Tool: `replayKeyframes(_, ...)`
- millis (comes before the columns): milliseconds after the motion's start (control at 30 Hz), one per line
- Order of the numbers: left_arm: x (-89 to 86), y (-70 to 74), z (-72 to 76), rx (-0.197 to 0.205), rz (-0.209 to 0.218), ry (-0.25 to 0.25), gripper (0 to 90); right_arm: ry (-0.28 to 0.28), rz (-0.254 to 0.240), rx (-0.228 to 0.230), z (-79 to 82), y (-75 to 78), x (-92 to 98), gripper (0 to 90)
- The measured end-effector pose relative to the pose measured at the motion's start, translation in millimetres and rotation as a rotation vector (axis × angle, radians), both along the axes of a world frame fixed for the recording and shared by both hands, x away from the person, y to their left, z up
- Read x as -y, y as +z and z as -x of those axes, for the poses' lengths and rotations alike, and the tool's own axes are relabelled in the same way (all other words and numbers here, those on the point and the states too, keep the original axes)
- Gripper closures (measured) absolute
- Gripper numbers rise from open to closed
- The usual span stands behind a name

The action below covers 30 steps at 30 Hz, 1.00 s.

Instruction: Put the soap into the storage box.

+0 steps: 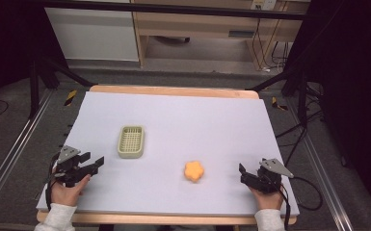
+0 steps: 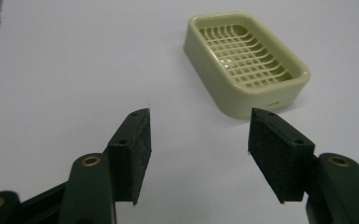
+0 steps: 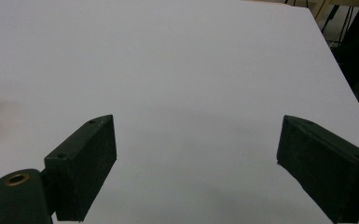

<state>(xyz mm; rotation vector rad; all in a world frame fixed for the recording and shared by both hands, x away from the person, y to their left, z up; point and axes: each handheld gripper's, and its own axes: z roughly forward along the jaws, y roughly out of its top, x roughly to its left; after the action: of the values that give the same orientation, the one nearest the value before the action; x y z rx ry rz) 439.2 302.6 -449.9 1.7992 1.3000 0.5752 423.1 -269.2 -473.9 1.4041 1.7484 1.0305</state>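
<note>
The table [image 1: 173, 115] carries a pale lavender-white cover, with a strip of bare wood showing along its far edge. Positions below are given relative to the soap dish.

Soap dish [image 1: 131, 141]: a pale yellow-green rectangular tray with rounded corners and a grid insert. It sits flat on the table, left of centre, long axis running away from the person. In the left gripper view the soap dish [image 2: 245, 63] lies ahead of the jaws and slightly to their right, apart from both pads.

Orange sponge [image 1: 193, 171]: a flower-shaped piece, lying to the right of the soap dish and nearer the person, well apart from it. In the right gripper view, a sliver of pale yellow at the left edge may be this item; it is too small to confirm.

Left hand-held gripper [image 1: 95, 162]: held by the person's left hand [image 1: 67, 190], it sits near the table's left edge, to the left of the soap dish and nearer the person, jaws pointing toward the dish. In its own view the left hand-held gripper [image 2: 198, 151] has its jaws spread wide, nothing between them.

Right hand-held gripper [image 1: 243, 172]: it sits far right of the soap dish, beyond the sponge, near the table's right front corner. In its own view the right hand-held gripper [image 3: 196, 172] has its jaws spread very wide over bare table cover, holding nothing.
</note>
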Motion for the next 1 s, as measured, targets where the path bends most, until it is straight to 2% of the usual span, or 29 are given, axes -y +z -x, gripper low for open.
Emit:
replayKeyframes(167,6.5,3.2,1.4,0.003,-0.002,-0.007,36.9,-0.001,-0.019,0.003,-0.2,0.7,1.8,12.1)
replayKeyframes(400,11.5,6.2,3.1,0.007,-0.002,-0.024,35.8,0.004,-0.006,-0.006,-0.8,-0.2,1.2,12.0)
replayKeyframes(633,18.0,8.4,3.3,0.009,0.004,-0.042,35.6,0.005,-0.012,-0.008,-0.8,-0.2,1.6,12.0)
replayKeyframes(1000,36.3,8.6,5.7,0.003,-0.005,-0.104,34.7,0.005,-0.018,-0.011,-0.5,-0.4,1.9,13.5)
